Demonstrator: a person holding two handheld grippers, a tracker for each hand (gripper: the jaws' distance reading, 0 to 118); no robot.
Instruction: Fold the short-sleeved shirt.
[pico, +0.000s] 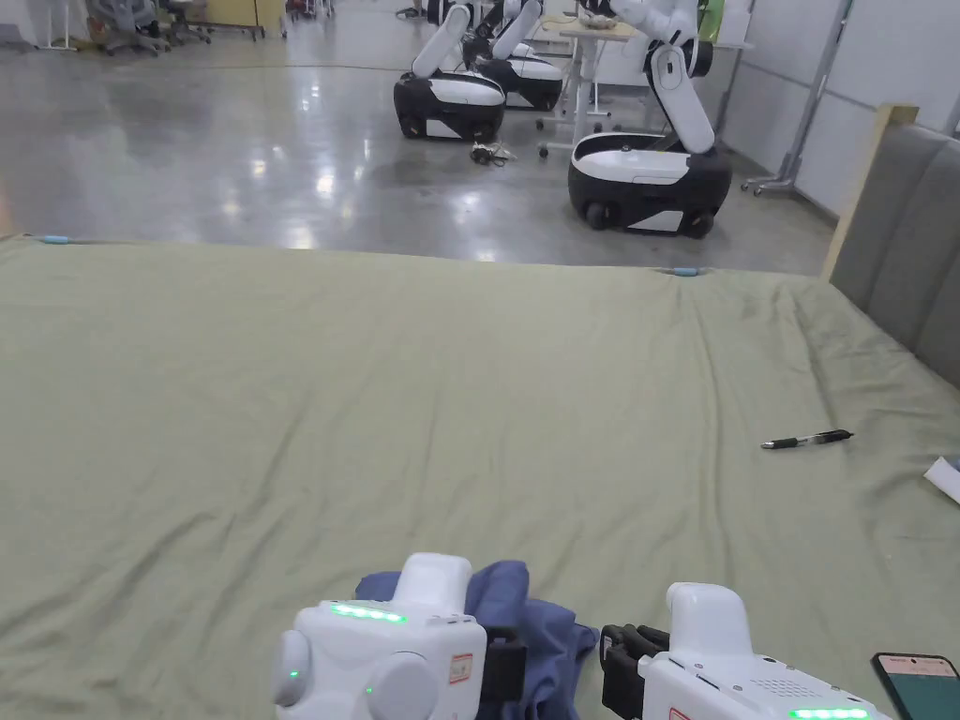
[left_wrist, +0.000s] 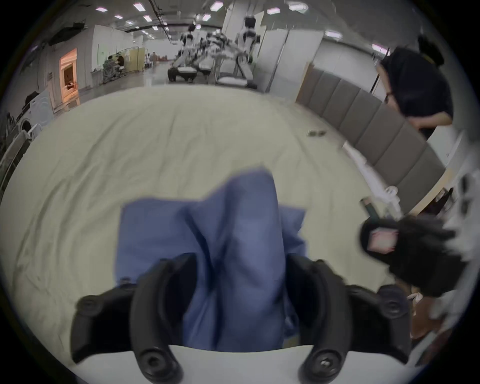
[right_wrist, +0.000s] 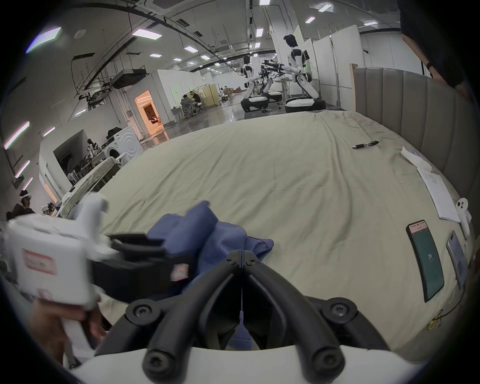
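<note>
Closest in: the blue short-sleeved shirt (left_wrist: 233, 254) is bunched in a heap at the near edge of the bed sheet (pico: 469, 394), def not laid flat yet. Left gripper (left_wrist: 240, 291) has its jaws spread wide w/ a thick fold of shirt running up between them. Can't tell if both jaws actually press the cloth, looks more like it's just sitting in the gap. Right gripper (right_wrist: 242, 256) has its tips pressed together w/ nothing caught at the tips, hanging just beside the heap's edge.

Imo the step now is getting it spread out. Grab a single layer at a shoulder or hem, not a wad, and pull the two corners apart so it lands flat.

Further out: a phone (right_wrist: 426, 259) and notepad (right_wrist: 436, 197) on the right, then a pen (pico: 806, 439), all well apart from the shirt. Plenty of sheet to work on.
</note>
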